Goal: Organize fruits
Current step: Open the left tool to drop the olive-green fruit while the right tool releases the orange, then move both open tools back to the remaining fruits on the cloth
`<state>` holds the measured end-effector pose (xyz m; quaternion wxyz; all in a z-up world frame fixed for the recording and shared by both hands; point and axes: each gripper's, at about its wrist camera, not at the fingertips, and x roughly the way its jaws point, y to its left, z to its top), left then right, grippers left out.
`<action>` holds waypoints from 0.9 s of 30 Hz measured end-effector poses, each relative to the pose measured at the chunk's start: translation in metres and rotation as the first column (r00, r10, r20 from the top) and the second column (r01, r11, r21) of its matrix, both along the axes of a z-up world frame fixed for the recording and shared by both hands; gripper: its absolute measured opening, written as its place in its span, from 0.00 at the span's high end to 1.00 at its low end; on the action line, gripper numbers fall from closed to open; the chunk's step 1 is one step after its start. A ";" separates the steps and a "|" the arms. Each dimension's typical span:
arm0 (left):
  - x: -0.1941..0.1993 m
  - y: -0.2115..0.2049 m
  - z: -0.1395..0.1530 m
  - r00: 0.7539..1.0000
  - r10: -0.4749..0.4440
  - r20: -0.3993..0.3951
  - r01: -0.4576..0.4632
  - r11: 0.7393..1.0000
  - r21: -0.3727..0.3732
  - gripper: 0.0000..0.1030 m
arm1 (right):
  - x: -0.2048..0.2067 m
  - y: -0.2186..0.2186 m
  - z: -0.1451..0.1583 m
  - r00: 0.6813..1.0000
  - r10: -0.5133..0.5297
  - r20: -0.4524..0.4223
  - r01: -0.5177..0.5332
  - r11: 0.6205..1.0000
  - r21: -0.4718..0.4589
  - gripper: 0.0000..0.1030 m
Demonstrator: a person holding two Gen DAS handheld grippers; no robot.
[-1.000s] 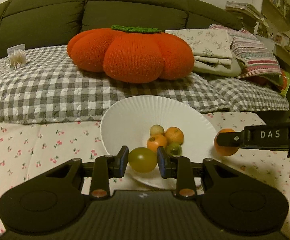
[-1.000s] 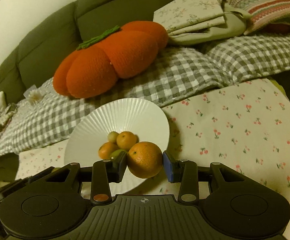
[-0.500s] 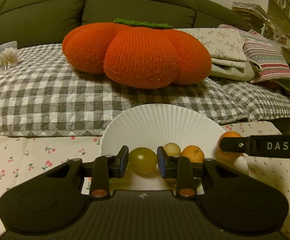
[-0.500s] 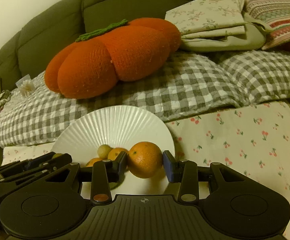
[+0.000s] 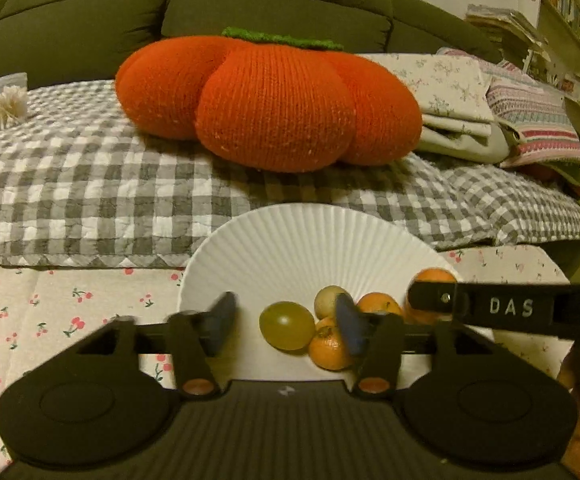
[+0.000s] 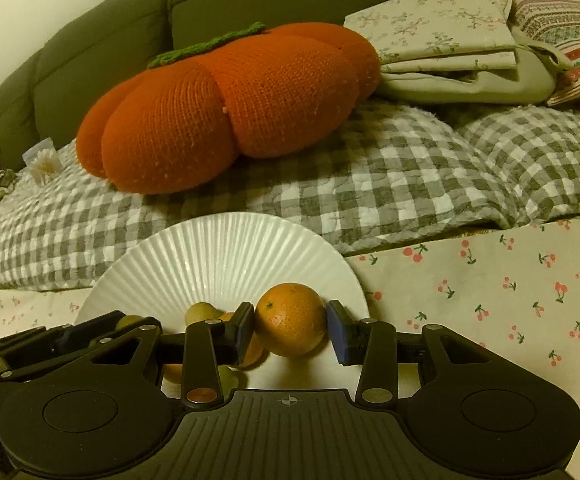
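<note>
Behind everything stands a dark green sofa (image 5: pixel 81 24) under a grey checked quilt (image 5: pixel 89 184), with a knitted orange pumpkin cushion (image 5: pixel 269 100) on it; in front lies a cherry-print cloth (image 5: pixel 49 312) carrying a white fluted plate (image 5: pixel 290 248). Seen from the left wrist, the left tool (image 5: pixel 285 326) has just been opening, its blue pads blurred and standing clear of the green fruit (image 5: pixel 287 325), which rests on the plate between them, against a small orange (image 5: pixel 330 350); a pale round fruit (image 5: pixel 330 299) and another orange (image 5: pixel 380 305) sit just behind. The other tool's finger, lettered DAS, crosses the right side of this view.

From the right wrist, the right tool (image 6: pixel 291 330) clamps a larger orange (image 6: pixel 290 324) just above the plate's near right part — both pads touch its sides; the left tool's arm reaches in at lower left.

Risks, as I judge them: the freed green fruit is round and could roll if a pad clips it on withdrawal; the larger orange, released near the rim, might roll off onto the cloth or knock the pile; the two tools work close together and could bump.
</note>
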<state>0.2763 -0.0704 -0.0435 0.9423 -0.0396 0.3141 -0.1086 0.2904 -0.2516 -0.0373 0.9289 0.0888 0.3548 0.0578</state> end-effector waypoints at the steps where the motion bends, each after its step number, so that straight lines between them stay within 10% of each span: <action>1: -0.003 0.000 0.003 1.000 -0.001 0.006 0.001 1.000 -0.001 0.42 | -0.001 0.000 0.000 1.000 -0.004 -0.002 0.004 1.000 0.002 0.61; 6: -0.013 0.007 0.018 1.000 0.014 0.005 -0.014 1.000 -0.024 0.42 | -0.018 -0.005 0.010 0.999 -0.037 0.017 0.036 0.999 0.019 0.42; 27: -0.108 0.026 0.060 0.994 0.103 -0.036 -0.102 0.995 0.009 0.21 | -0.116 0.011 0.053 0.999 -0.028 -0.040 0.033 0.993 0.116 0.38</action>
